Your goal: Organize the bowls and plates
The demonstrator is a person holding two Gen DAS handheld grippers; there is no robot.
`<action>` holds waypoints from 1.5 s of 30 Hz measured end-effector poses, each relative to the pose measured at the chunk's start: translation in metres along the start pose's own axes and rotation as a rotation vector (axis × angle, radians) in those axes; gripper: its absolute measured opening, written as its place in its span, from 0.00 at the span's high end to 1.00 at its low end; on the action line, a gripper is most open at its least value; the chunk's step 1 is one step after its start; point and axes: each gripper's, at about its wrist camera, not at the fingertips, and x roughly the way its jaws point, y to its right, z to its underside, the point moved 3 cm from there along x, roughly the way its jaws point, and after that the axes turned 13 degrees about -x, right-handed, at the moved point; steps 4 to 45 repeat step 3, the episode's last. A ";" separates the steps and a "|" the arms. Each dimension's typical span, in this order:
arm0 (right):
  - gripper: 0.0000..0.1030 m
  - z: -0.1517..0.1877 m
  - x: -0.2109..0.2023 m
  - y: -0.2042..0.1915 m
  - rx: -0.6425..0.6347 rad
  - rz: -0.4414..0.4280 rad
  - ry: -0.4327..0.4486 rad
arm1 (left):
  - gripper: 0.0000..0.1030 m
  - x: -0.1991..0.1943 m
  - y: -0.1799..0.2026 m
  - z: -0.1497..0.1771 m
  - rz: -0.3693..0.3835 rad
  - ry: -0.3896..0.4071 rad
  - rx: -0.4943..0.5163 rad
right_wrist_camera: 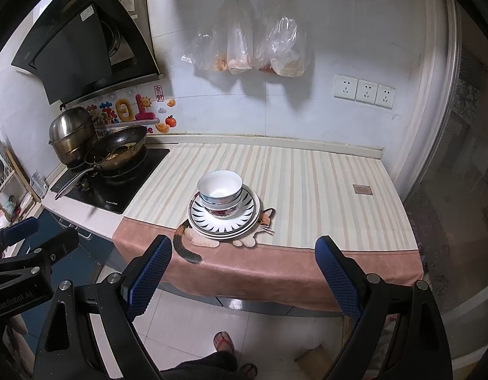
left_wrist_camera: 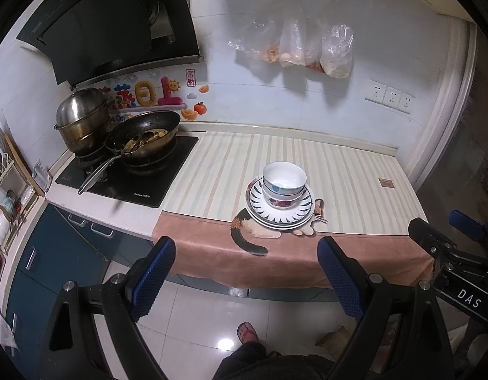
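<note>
Stacked bowls (left_wrist_camera: pixel 283 185) (right_wrist_camera: pixel 221 193), white inside with patterned outsides, sit on a stack of plates (left_wrist_camera: pixel 280 212) (right_wrist_camera: pixel 223 218) with dark ray markings. The stack rests on a striped counter cloth with a cat picture. My left gripper (left_wrist_camera: pixel 246 253) hangs open in front of the counter edge, nothing between its blue pads. My right gripper (right_wrist_camera: pixel 244 251) is likewise open and holds nothing, short of the counter. Each gripper also shows at the side of the other view: the right gripper (left_wrist_camera: pixel 446 231) and the left gripper (right_wrist_camera: pixel 41 237).
A black hob (left_wrist_camera: pixel 130 174) at the left carries a wok with food (left_wrist_camera: pixel 142 136) and a steel steamer pot (left_wrist_camera: pixel 79 120). Plastic bags (right_wrist_camera: pixel 250 50) hang on the wall. A dish rack (left_wrist_camera: pixel 6 190) stands far left. A person's sandalled foot (right_wrist_camera: pixel 223 342) is on the tiled floor.
</note>
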 end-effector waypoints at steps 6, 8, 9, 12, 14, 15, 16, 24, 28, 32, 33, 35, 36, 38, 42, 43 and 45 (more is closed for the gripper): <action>0.09 0.000 0.000 -0.001 -0.001 0.000 -0.002 | 0.11 0.002 -0.002 -0.001 -0.003 0.002 0.001; 0.09 0.000 0.000 -0.001 -0.001 0.000 -0.002 | 0.11 0.002 -0.002 -0.001 -0.003 0.002 0.001; 0.09 0.000 0.000 -0.001 -0.001 0.000 -0.002 | 0.11 0.002 -0.002 -0.001 -0.003 0.002 0.001; 0.09 0.000 0.000 -0.001 -0.001 0.000 -0.002 | 0.11 0.002 -0.002 -0.001 -0.003 0.002 0.001; 0.09 0.000 0.000 -0.001 -0.001 0.000 -0.002 | 0.11 0.002 -0.002 -0.001 -0.003 0.002 0.001; 0.09 0.000 0.000 -0.001 -0.001 0.000 -0.002 | 0.11 0.002 -0.002 -0.001 -0.003 0.002 0.001; 0.09 0.000 0.000 -0.001 -0.001 0.000 -0.002 | 0.11 0.002 -0.002 -0.001 -0.003 0.002 0.001; 0.09 0.000 0.000 -0.001 -0.001 0.000 -0.002 | 0.11 0.002 -0.002 -0.001 -0.003 0.002 0.001; 0.09 0.000 0.000 -0.001 -0.001 0.000 -0.002 | 0.11 0.002 -0.002 -0.001 -0.003 0.002 0.001; 0.09 0.000 0.000 -0.001 -0.001 0.000 -0.002 | 0.11 0.002 -0.002 -0.001 -0.003 0.002 0.001; 0.09 0.000 0.000 -0.001 -0.001 0.000 -0.002 | 0.11 0.002 -0.002 -0.001 -0.003 0.002 0.001; 0.09 0.000 0.000 -0.001 -0.001 0.000 -0.002 | 0.11 0.002 -0.002 -0.001 -0.003 0.002 0.001; 0.09 0.000 0.000 -0.001 -0.001 0.000 -0.002 | 0.11 0.002 -0.002 -0.001 -0.003 0.002 0.001; 0.09 0.000 0.000 -0.001 -0.001 0.000 -0.002 | 0.11 0.002 -0.002 -0.001 -0.003 0.002 0.001; 0.09 0.000 0.000 -0.001 -0.001 0.000 -0.002 | 0.11 0.002 -0.002 -0.001 -0.003 0.002 0.001; 0.09 0.000 0.000 -0.001 -0.001 0.000 -0.002 | 0.11 0.002 -0.002 -0.001 -0.003 0.002 0.001; 0.09 0.000 0.000 -0.001 -0.001 0.000 -0.002 | 0.11 0.002 -0.002 -0.001 -0.003 0.002 0.001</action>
